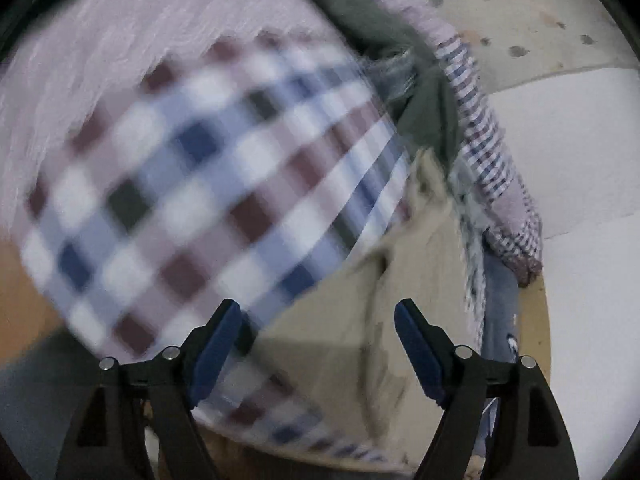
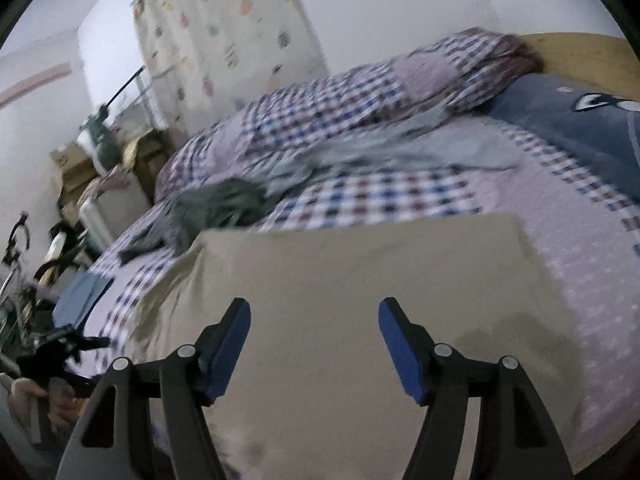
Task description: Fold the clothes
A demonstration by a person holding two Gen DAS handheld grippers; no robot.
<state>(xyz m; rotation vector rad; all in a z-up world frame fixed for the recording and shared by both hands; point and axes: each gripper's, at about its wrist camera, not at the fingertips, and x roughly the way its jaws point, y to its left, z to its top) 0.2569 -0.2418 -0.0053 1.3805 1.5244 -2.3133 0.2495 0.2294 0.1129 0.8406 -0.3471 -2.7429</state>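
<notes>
A beige garment [image 2: 360,280] lies folded into a flat rectangle on the checked bedspread [image 2: 360,196]. My right gripper [image 2: 314,312] hovers open just above its near half, with nothing between the fingers. In the left wrist view the same beige garment [image 1: 340,344] shows a creased edge, and my left gripper [image 1: 318,316] stands open over it, empty. That view is blurred. A grey garment [image 2: 224,208] lies crumpled beyond the beige one, and a light grey-blue one [image 2: 400,148] is spread further back.
A rolled checked quilt [image 2: 320,112] runs along the far side of the bed, with a blue pillow [image 2: 568,120] at the right. Boxes [image 2: 76,168] and clutter stand on the floor at the left. A patterned curtain [image 2: 224,32] hangs by the wall.
</notes>
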